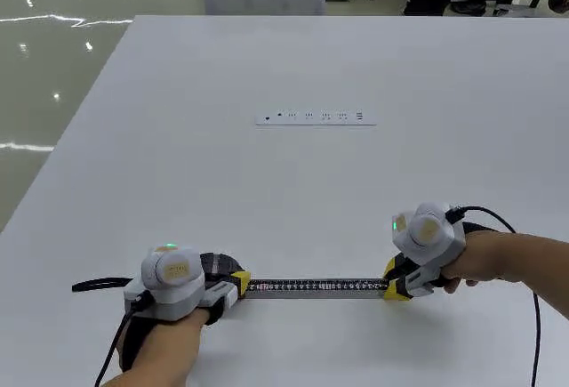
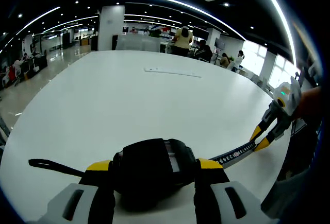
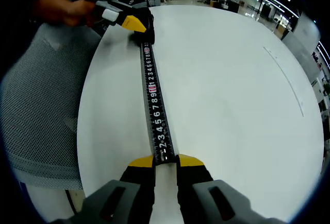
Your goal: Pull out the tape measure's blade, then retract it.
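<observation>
A: Left gripper [image 2: 154,165]?
B: Clamped round the tape measure's black case [image 1: 220,271], near left on the white table [image 1: 284,191]. Black strap [image 1: 96,285] trailing off to the left.
A: Right gripper [image 3: 165,160]?
B: Pinched shut on the tip of the blade [image 3: 153,105], near right. Drawn out straight and flat between the two, numbers up. Touching the table or just clear of it: cannot tell.
A: Stage, at a guess?
B: Pull-out about done; retraction not yet begun.
A: Worst risk from here?
B: Losing the tip. Narrow hold on thin, slick steel, under probable spring pull toward the left. On a slip: likely whips back into the case hard, may jolt or chip it.
A: Anything else?
B: Rolling the right wrist: could buckle or kink the span. Hauling further right: could twist the case in the left jaws or skid it over the table. Lifting one end alone: could fold it mid-length.
A: So?
B: Grip firm at both ends, bring the tip leftward in line, slowly.
</observation>
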Action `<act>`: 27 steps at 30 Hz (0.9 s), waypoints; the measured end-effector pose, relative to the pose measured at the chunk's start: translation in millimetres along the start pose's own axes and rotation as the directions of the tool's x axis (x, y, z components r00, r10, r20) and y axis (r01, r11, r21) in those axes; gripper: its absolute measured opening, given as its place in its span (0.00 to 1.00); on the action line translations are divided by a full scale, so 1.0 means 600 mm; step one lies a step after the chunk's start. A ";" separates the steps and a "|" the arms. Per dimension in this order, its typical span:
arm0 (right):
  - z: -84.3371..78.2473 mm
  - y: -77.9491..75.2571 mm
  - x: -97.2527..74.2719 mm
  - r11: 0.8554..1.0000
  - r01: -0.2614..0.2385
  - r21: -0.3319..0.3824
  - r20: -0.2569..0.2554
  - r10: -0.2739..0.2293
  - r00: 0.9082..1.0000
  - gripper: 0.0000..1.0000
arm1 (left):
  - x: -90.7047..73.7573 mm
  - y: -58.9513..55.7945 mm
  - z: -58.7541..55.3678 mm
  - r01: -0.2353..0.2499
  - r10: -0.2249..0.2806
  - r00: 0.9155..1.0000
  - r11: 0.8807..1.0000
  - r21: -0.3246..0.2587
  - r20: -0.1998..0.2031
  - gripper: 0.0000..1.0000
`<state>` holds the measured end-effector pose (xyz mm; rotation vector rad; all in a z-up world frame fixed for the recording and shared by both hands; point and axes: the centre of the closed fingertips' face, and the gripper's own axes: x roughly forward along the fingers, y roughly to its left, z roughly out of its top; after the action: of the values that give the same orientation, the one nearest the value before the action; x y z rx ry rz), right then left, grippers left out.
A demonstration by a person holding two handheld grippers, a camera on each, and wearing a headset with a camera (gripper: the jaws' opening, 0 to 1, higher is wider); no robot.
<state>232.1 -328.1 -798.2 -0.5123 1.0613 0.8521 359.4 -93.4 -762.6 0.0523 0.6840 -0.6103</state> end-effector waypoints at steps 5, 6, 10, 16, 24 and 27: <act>0.004 -0.001 0.002 1.000 0.002 -0.011 0.000 -0.002 1.000 0.14 | 0.000 0.000 0.000 0.008 -0.008 1.000 1.000 -0.003 -0.004 0.59; 0.006 -0.002 0.003 1.000 0.003 -0.013 0.001 -0.003 1.000 0.14 | 0.000 0.000 0.000 0.010 -0.010 1.000 1.000 -0.003 -0.006 0.59; 0.011 -0.003 0.005 1.000 0.005 -0.020 0.002 -0.005 1.000 0.14 | 0.001 0.000 -0.001 0.010 -0.010 1.000 1.000 -0.001 -0.007 0.59; 0.017 -0.004 0.007 1.000 0.007 -0.025 0.006 -0.007 1.000 0.14 | 0.001 0.000 0.000 0.016 -0.016 1.000 1.000 -0.002 -0.009 0.59; 0.029 -0.004 0.012 1.000 0.011 -0.029 0.010 -0.010 1.000 0.14 | 0.000 0.000 -0.001 0.018 -0.018 1.000 1.000 -0.001 -0.013 0.59; 0.029 -0.004 0.012 1.000 0.013 -0.029 0.011 -0.013 1.000 0.14 | 0.000 0.000 -0.001 0.019 -0.019 1.000 1.000 -0.001 -0.013 0.59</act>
<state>245.1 -314.2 -797.2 -0.5374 1.0357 0.8591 358.9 -93.4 -763.1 0.0492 0.6975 -0.6284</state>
